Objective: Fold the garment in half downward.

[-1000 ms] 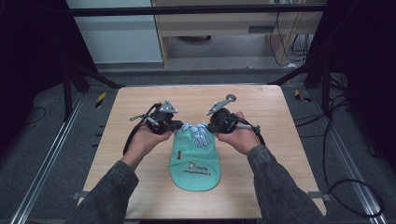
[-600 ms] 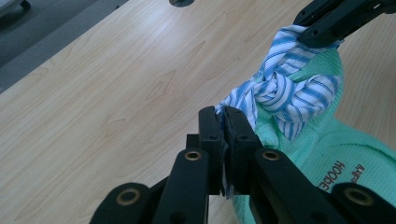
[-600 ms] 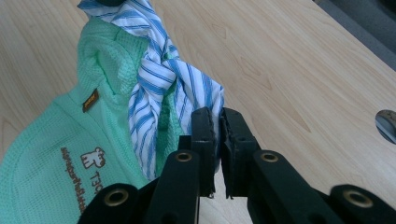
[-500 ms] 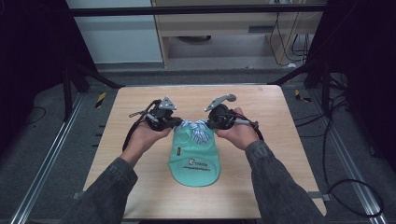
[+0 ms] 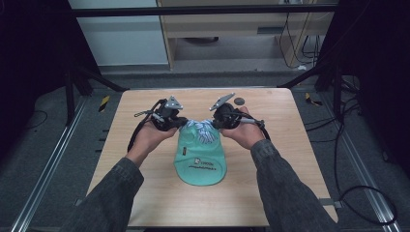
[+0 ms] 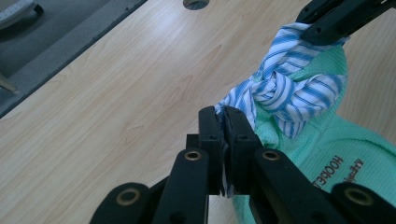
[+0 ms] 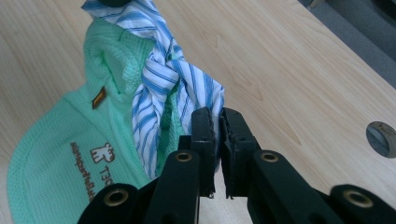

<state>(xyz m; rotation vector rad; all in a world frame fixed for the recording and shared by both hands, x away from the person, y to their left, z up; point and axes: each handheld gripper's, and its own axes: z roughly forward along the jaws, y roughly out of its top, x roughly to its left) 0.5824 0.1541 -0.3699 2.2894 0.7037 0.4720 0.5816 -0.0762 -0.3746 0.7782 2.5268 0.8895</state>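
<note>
Both claws are clenched on the striped cloth: the left claw grips its 9 o'clock end, the right claw its 3 o'clock end. The cloth is knotted over the green cap at mid-bench.

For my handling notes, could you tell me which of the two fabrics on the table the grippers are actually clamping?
The blue-and-white striped cloth, knotted at the top of the mint-green piece. Both the left gripper and right gripper pinch its ends; the green one lies unheld.
</note>
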